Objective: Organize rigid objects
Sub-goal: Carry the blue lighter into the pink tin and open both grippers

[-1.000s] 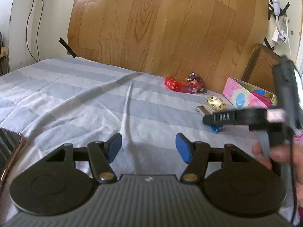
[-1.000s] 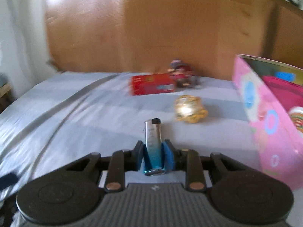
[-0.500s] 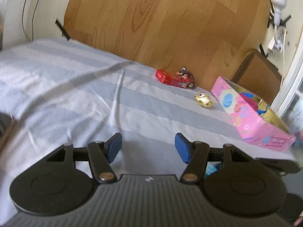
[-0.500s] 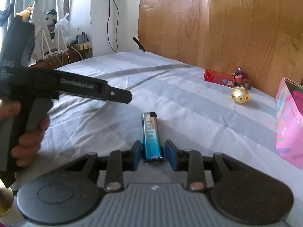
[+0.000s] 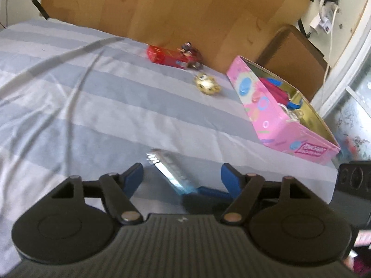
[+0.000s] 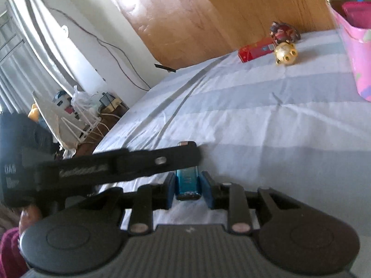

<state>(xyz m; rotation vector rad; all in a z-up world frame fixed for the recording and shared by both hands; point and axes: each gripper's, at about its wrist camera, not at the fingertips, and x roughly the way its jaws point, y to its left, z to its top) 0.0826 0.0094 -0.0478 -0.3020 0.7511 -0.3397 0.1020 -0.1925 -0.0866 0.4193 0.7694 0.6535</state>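
Note:
My right gripper (image 6: pixel 187 181) is shut on a blue lighter (image 6: pixel 187 180) with a silver top, held above the striped bed. In the left wrist view the lighter (image 5: pixel 168 171) lies slanted between the open fingers of my left gripper (image 5: pixel 182 173), not touched by them. The left gripper's finger (image 6: pixel 139 161) crosses in front of the lighter in the right wrist view. A gold ball toy (image 5: pixel 207 85), a red box (image 5: pixel 165 56) and a dark red figurine (image 5: pixel 190 51) sit at the far side. An open pink box (image 5: pixel 278 113) holds several items.
The bed (image 5: pixel 92 106) has a grey and white striped sheet with creases. A wooden headboard (image 5: pixel 174 7) stands behind. A brown chair (image 5: pixel 294 53) is beyond the pink box. Cables and clutter (image 6: pixel 81 108) lie off the bed's left edge.
The right gripper has carried the lighter in between the left gripper's open fingers. The left gripper's finger now crosses the lighter in the right wrist view. Both cameras have swung.

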